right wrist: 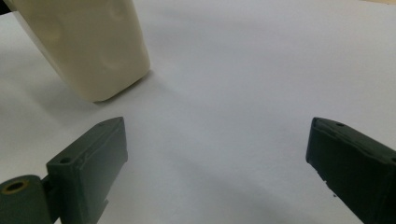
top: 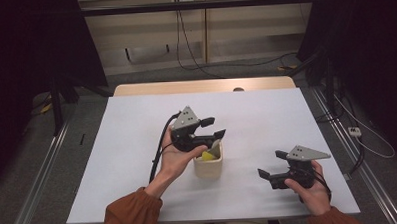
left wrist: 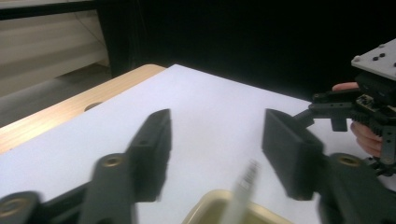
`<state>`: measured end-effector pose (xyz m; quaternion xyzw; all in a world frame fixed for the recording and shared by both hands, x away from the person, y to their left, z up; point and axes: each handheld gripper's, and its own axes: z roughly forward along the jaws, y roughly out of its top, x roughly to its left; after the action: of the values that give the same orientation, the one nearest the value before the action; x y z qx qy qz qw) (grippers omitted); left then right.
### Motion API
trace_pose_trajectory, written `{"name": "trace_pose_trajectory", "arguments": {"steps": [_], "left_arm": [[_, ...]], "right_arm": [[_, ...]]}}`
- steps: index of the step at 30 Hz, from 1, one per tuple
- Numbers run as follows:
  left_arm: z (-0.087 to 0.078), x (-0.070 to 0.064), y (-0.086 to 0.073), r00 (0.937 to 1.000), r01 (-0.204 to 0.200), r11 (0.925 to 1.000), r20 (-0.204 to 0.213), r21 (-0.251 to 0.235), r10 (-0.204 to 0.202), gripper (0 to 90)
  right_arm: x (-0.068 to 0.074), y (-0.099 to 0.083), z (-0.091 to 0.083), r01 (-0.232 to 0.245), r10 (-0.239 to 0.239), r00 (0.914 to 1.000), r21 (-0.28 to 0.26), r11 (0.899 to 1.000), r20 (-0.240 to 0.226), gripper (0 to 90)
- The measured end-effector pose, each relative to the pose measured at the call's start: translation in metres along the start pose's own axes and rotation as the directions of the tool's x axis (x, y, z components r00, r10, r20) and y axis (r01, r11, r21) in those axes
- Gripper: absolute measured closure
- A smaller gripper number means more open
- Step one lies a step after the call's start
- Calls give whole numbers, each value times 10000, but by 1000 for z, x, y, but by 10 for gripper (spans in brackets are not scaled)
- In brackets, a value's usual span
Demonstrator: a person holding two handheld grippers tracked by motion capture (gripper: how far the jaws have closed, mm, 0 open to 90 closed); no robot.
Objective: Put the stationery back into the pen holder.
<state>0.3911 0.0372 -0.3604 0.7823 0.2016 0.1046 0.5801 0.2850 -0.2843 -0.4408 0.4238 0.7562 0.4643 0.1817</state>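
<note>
in the high view the person's left hand (top: 175, 160) and the left gripper (top: 214, 129) cover the near-left rim of the cream container (top: 208, 167), so the yellow thing (top: 207, 155) inside shows as a sliver, too small to name. in the left gripper view the bottom edge cuts that container off, and a pale upright piece (left wrist: 243, 189) in it is blurred. in the right gripper view the top edge crops the container.

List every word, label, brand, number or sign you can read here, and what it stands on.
None can be read. The cream container, both hand-held grippers, left and right, and the white table carry no legible text.
</note>
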Motion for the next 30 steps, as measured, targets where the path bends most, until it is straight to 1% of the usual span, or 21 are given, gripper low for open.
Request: {"name": "trace_pose_trajectory", "arguments": {"steps": [1, 2, 3, 5, 8, 10, 11, 13, 16, 18, 22, 30], "left_arm": [[0, 0, 0, 9999, 102, 9999, -57, -3, -102, 334], [0, 1, 0, 9998, 177, 9998, 62, -14, -176, 300], [0, 1, 0, 9997, 228, 9997, -31, -52, -228, 289], [0, 2, 1, 9998, 158, 9999, -141, 33, -157, 256], [1, 4, 0, 9998, 174, 9997, -124, 167, -172, 205], [1, 4, 1, 9994, 95, 9996, -345, 269, -86, 176], [2, 4, 1, 9993, 70, 9995, -365, 310, -59, 156], [3, 4, 2, 9997, 113, 9993, -226, 343, -106, 124], [2, 4, 5, 9995, 206, 9988, -228, 440, -196, 89], [1, 4, 5, 9994, 224, 9990, -287, 385, -213, 82], [-1, 6, 7, 9990, 265, 9986, -366, 464, -248, 65], [-12, 15, 13, 9975, 528, 9982, -482, 300, -513, 53]], "right_arm": [[0, 0, 0, -3, 3, 10000, 0, 10000, 1, 52], [0, 0, 0, -5, 5, 10000, 1, 10000, 5, 52], [0, 0, 0, -5, 5, 10000, -4, 10000, 6, 52], [0, 0, 0, 5, -5, 10000, -14, 10000, -4, 52], [-1, 0, 0, 14, -14, 10000, -19, 10000, -10, 52], [-1, 0, 0, -20, 20, 10000, -29, 10000, 2, 52], [-1, 0, 0, -30, 30, 10000, -32, 10000, 3, 52], [-2, -1, 0, -65, 65, 10000, -41, 10000, -1, 52], [-3, -1, 0, -114, 114, 9999, -40, 9999, -4, 52], [-3, -1, -1, -118, 118, 9999, -53, 9999, 8, 52], [-3, -1, -1, -69, 69, 10000, -61, 10000, -9, 52], [-3, -1, -1, -109, 109, 9999, -55, 9999, 43, 52]]}}
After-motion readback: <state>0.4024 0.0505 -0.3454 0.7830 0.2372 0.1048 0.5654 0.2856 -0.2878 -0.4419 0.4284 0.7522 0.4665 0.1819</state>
